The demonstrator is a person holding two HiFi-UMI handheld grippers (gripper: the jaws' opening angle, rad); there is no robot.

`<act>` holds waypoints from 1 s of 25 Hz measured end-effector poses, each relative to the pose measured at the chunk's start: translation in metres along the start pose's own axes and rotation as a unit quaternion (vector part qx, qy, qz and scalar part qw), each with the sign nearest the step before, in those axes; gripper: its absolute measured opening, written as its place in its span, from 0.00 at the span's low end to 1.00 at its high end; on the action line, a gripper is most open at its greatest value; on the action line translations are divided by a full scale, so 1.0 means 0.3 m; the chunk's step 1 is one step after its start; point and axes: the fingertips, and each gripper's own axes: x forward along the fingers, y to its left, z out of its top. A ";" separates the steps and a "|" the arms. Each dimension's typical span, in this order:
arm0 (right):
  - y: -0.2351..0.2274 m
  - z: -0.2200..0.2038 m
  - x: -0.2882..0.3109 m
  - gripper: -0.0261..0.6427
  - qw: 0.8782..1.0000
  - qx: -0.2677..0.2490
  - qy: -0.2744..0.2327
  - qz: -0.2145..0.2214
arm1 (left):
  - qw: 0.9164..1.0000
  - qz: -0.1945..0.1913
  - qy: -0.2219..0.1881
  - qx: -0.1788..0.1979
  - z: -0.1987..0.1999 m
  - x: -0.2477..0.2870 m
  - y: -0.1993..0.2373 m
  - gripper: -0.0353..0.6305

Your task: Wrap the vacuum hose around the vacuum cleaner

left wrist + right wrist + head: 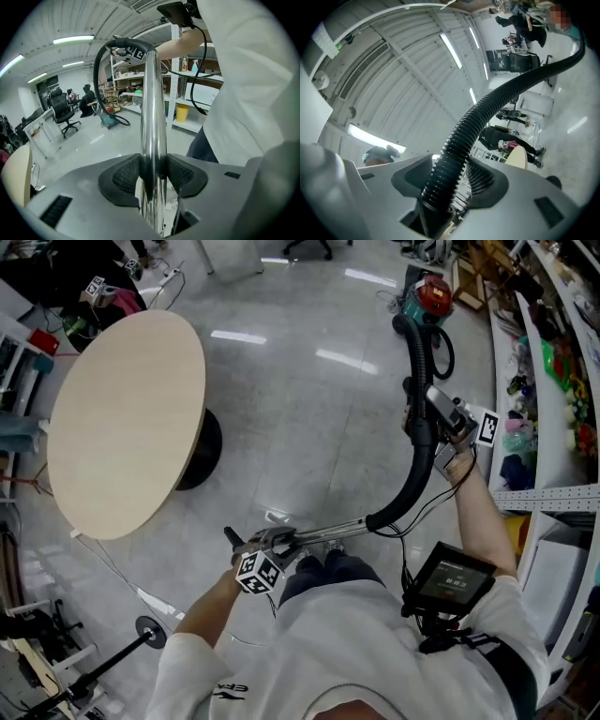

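The red and teal vacuum cleaner [431, 296] stands on the floor at the far right. Its black ribbed hose [420, 362] rises from it, runs through my right gripper [427, 425] and curves down into a chrome wand [328, 529]. My left gripper [281, 540], close to the person's body, is shut on that wand. In the left gripper view the chrome wand [153, 108] is pinched between the pads of the left gripper [152, 176]; the vacuum cleaner [108, 118] sits far off. In the right gripper view the hose [487, 108] is clamped in the right gripper [451, 177], which points up at the ceiling.
A round wooden table [122, 427] on a black base stands at the left. Loaded shelving [553, 381] lines the right side. A stand with a black disc [147, 631] lies at the lower left. A small screen [450, 579] hangs at the person's chest. Office chairs [63, 110] stand farther back.
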 end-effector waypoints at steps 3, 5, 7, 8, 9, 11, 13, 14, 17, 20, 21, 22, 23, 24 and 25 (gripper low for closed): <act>0.143 0.051 0.003 0.38 0.999 -0.037 -0.022 0.006 | 1.000 -0.003 -0.011 0.023 0.086 0.017 0.018 0.30; 0.222 0.072 -0.018 0.38 0.998 -0.058 -0.040 0.002 | 0.999 -0.012 -0.017 0.038 0.130 0.022 0.018 0.30; 0.281 0.079 -0.037 0.38 0.996 -0.076 -0.054 -0.009 | 0.998 -0.023 -0.023 0.050 0.157 0.010 0.014 0.30; 0.305 0.083 -0.044 0.38 0.995 -0.083 -0.060 -0.016 | 0.998 -0.030 -0.025 0.056 0.168 -0.002 0.015 0.30; 0.328 0.090 -0.052 0.38 0.993 -0.091 -0.067 -0.024 | 0.997 -0.037 -0.027 0.063 0.181 -0.013 0.021 0.30; 0.382 0.114 -0.084 0.38 0.990 -0.109 -0.082 -0.040 | 0.995 -0.053 -0.033 0.080 0.220 -0.020 0.034 0.30; 0.431 0.138 -0.132 0.38 0.986 -0.125 -0.096 -0.056 | 0.992 -0.066 -0.036 0.097 0.259 -0.005 0.042 0.30; 0.449 0.150 -0.156 0.38 0.984 -0.132 -0.101 -0.065 | 0.991 -0.071 -0.037 0.105 0.277 0.007 0.047 0.30; 0.493 0.190 -0.222 0.38 0.978 -0.148 -0.114 -0.090 | 0.988 -0.086 -0.040 0.126 0.329 0.048 0.065 0.30; 0.528 0.227 -0.268 0.38 0.974 -0.160 -0.118 -0.107 | 0.984 -0.100 -0.037 0.140 0.377 0.099 0.074 0.30; 0.539 0.237 -0.282 0.38 0.973 -0.163 -0.117 -0.111 | 0.983 -0.105 -0.034 0.144 0.394 0.118 0.072 0.30; 0.552 0.247 -0.298 0.38 0.973 -0.166 -0.116 -0.115 | 0.983 -0.108 -0.032 0.147 0.411 0.138 0.067 0.30; 0.567 0.258 -0.317 0.38 0.972 -0.169 -0.115 -0.118 | 0.982 -0.111 -0.030 0.150 0.431 0.160 0.063 0.30; 0.583 0.274 -0.339 0.38 0.971 -0.172 -0.116 -0.119 | 0.981 -0.112 -0.029 0.154 0.454 0.183 0.062 0.30; 0.599 0.294 -0.363 0.38 0.970 -0.176 -0.119 -0.118 | 0.981 -0.112 -0.027 0.157 0.481 0.207 0.064 0.30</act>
